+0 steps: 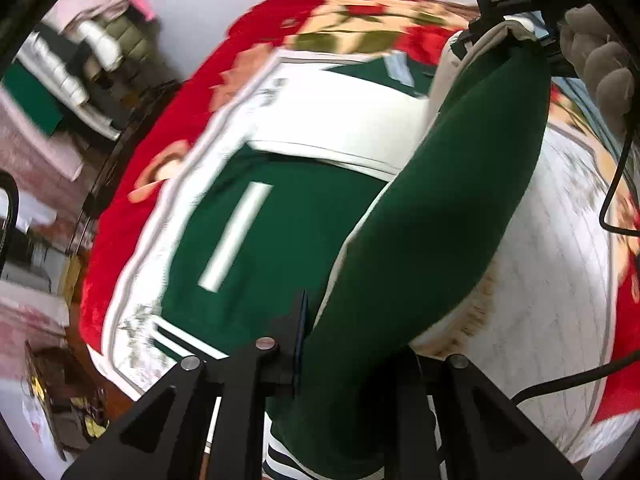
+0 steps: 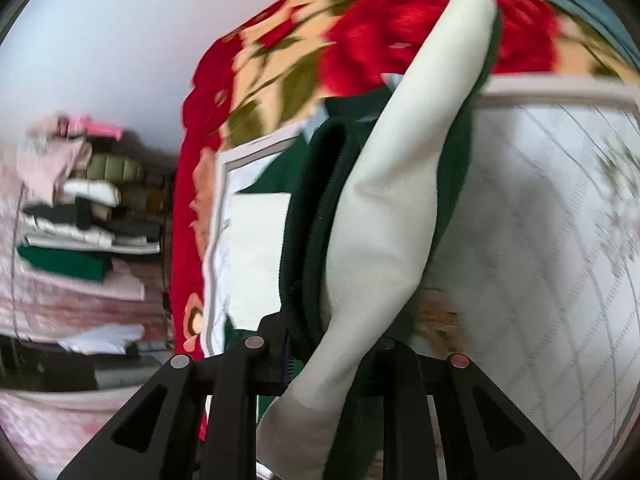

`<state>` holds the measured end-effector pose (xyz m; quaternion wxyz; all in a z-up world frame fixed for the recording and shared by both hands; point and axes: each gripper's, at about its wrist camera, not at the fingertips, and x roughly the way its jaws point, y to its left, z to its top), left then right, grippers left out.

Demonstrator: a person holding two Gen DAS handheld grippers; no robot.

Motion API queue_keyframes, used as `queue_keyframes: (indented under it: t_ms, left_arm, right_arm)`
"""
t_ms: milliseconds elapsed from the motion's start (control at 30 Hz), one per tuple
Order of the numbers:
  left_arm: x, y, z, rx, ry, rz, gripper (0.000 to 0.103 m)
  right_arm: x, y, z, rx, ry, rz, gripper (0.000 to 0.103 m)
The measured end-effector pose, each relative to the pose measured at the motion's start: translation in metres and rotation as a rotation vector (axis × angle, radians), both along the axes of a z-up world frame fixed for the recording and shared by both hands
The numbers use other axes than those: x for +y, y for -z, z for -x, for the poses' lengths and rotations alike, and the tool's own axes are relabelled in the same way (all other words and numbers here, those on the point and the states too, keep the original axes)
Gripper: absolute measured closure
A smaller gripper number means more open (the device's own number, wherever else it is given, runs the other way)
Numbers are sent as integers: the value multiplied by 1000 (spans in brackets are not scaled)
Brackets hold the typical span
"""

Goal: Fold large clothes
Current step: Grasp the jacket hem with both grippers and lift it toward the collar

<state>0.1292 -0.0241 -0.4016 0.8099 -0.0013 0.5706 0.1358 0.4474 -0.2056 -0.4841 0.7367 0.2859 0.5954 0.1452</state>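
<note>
We are pinching the green-and-cream fleece garment (image 1: 436,208) in both tools. The left gripper (image 1: 340,344) is clamping a green fold between its jaws. The right gripper (image 2: 332,344) is clamping a cream sleeve or edge with dark green ribbing beside it.

The rest of the garment is lying flat on the white quilted mat (image 1: 560,264), which is sitting over the red floral blanket (image 1: 132,208); the lifted span is hanging between our two grips.

Risks: cloth is bunched thick in each pinch, so a layer could be slipping out under tension. The black cable (image 1: 612,184) is hanging near the far end of the lifted fold and could snag it.

Room: bare mat is open to the right. The clothes pile (image 2: 80,216) is sitting well apart on the left.
</note>
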Motion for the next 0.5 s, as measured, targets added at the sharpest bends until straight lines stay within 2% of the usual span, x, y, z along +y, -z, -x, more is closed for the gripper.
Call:
queue_keyframes:
  t_ms: [100,167,300,333,367,400,433,500]
  left_arm:
    - [54,5,-3,16,-81,43,84]
    - [88,21,-5,33,-123,63,84]
    - [160,68,-7,101,-213,159,83]
    - [184,80,-5,113,-249,214,79]
    - [200,86,-1,114,-281,244,75]
    - [219,87,5,107,-324,267,64]
    - [236,87,12,98,-373,279,55]
    - [265,82,29,83,-461,262,44]
  right_arm:
    - [79,-12,-14,-6,-67,43,82]
    - [134,-12,-23,-5,-113,80,82]
    - [243,26,-44,53,-215,175,82]
    - [263,38,-48,72,-230,195,81]
    - [290,58,-54,108,-269,224,74]
    - [308,71,-60,135,-303,237,65]
    - [322,84,-63,165,-326,245,61]
    - [325,96,-63,179,-326,206,43]
